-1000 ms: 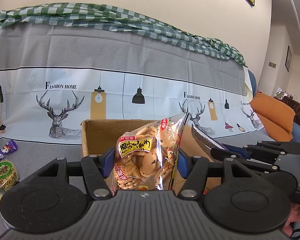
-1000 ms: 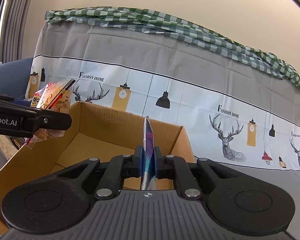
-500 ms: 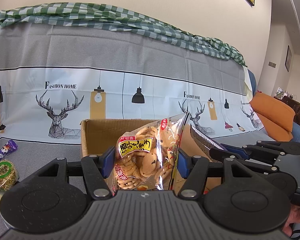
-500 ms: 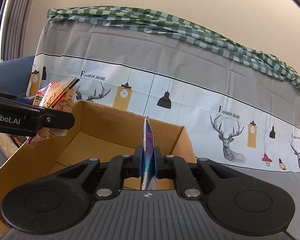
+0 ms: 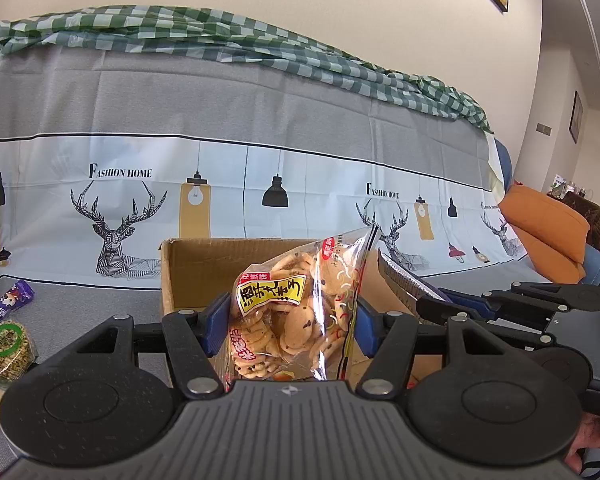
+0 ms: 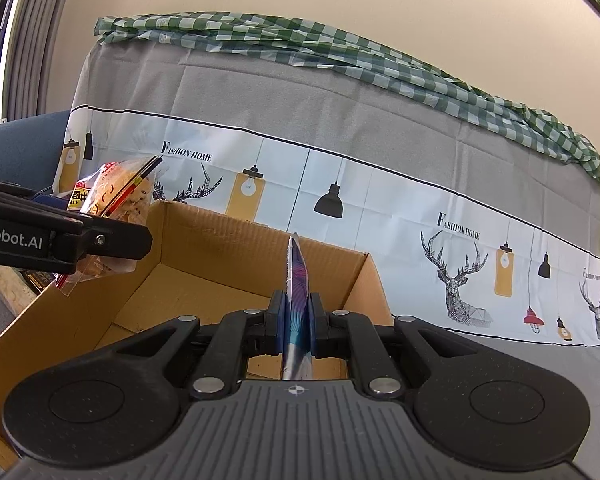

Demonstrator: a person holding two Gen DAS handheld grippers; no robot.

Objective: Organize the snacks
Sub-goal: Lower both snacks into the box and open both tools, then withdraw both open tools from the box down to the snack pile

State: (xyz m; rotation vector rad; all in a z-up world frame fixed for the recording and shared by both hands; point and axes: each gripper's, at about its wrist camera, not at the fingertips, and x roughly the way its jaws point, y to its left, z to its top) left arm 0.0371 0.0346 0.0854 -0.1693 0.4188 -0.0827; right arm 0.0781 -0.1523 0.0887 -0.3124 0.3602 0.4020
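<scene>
My left gripper [image 5: 288,324] is shut on a clear bag of cookies [image 5: 296,320] with a yellow label, held upright just in front of an open cardboard box [image 5: 188,272]. In the right wrist view that same bag of cookies [image 6: 116,200] hangs over the box's left wall, and the box [image 6: 204,288] looks bare inside. My right gripper [image 6: 296,320] is shut on a thin blue and purple foil packet [image 6: 296,292], held edge-on above the box's near side. The right gripper [image 5: 432,300] also shows at the right of the left wrist view.
On the grey cloth to the left lie a purple snack packet [image 5: 8,304] and a round green-labelled snack pack [image 5: 6,344]. A printed deer cloth [image 5: 260,184] covers the sofa back behind the box. An orange cushion [image 5: 548,224] sits far right. More packets [image 6: 8,288] lie left of the box.
</scene>
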